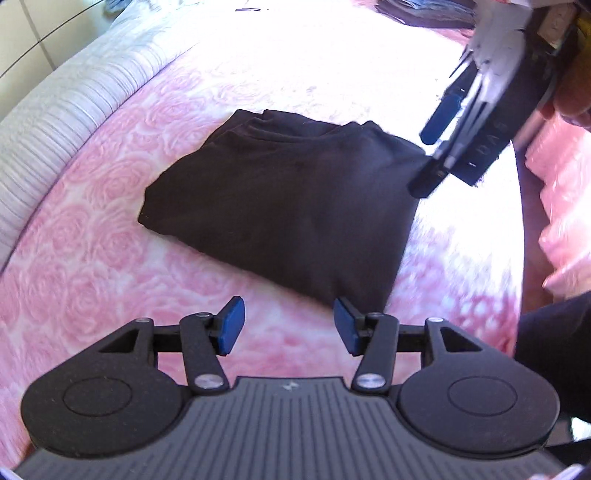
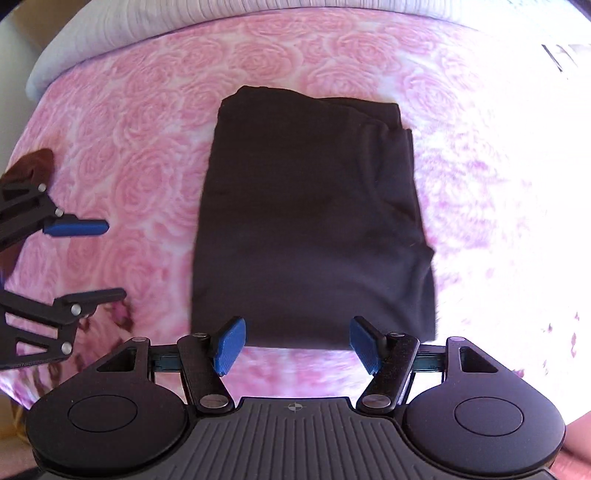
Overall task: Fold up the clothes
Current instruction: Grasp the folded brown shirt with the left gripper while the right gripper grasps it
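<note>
The left gripper (image 1: 288, 326) hangs with its blue-padded fingers spread wide, nothing between them. The right gripper (image 2: 297, 345) is the same — fingers parted and bare — and a hand (image 1: 570, 107) grips its body from behind.

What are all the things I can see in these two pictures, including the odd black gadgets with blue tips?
Folded garment: one, black, a neat rectangle lying flat in the middle of the bed.
Bedspread: one, pink with a rose pattern, covering the bed under the garment.
Striped bedding: one, pale grey-white, along the bed's far edge.
Dark pile: one, dark, too blurred to identify, at the far end of the bed.
Left gripper: one, black with blue pads, open, off the garment's edge, holding nothing.
Right gripper: one, black with blue pads, open, at the garment's near edge, holding nothing.
</note>
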The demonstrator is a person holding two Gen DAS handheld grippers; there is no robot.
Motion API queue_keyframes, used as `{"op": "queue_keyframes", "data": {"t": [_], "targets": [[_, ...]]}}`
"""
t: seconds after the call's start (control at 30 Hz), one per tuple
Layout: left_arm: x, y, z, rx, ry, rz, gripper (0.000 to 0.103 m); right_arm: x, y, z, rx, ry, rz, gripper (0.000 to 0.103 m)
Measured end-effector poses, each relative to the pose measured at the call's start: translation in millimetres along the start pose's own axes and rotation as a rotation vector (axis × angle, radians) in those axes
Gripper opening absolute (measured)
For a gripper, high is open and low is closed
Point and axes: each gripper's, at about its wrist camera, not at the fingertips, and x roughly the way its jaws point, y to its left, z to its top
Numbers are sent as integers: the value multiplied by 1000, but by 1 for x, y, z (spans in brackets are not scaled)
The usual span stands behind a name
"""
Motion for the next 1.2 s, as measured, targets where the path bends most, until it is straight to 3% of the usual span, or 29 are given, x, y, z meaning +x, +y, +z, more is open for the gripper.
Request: {"op": "queue_keyframes", "data": {"t": [0.1, 0.13, 0.3, 0.47, 0.63, 0.8, 0.83, 0.9, 0.97, 1.0, 1.03, 1.07, 1.13, 1.2], "targets": [[12, 14, -11, 85, 1, 23, 55, 10, 15, -7, 22, 3, 5, 66], [17, 18, -14, 133, -4, 39, 60, 14, 22, -11, 8, -8, -8, 66], [66, 34, -32, 547, -76, 163, 64, 35, 67, -43, -195, -129, -152, 66], [116, 54, -38, 910, -203, 206, 67, 60, 78, -45, -232, -170, -232, 66], [149, 69, -37, 1101, -269, 194, 68, 86, 89, -48, -269, -212, -313, 66], [165, 70, -42, 1246, -382, 203, 80, 112, 100, -51, -306, -253, -393, 69], [168, 70, -42, 1271, -399, 201, 81, 117, 102, -51, -313, -262, -409, 65], [172, 69, -40, 1322, -428, 197, 81, 127, 107, -52, -328, -278, -441, 46], [175, 69, -37, 1381, -439, 191, 81, 123, 105, -53, -352, -282, -430, 19], [176, 69, -35, 1408, -436, 188, 80, 119, 103, -54, -366, -281, -416, 16], [177, 67, -32, 1430, -420, 182, 72, 114, 100, -54, -369, -280, -400, 13], [178, 65, -30, 1447, -392, 174, 50, 107, 98, -54, -355, -278, -381, 12], [176, 59, -25, 1463, -350, 155, 15, 89, 93, -56, -328, -281, -359, 10], [162, 49, -21, 1430, -341, 131, 15, 65, 86, -62, -317, -301, -360, 10]]}}
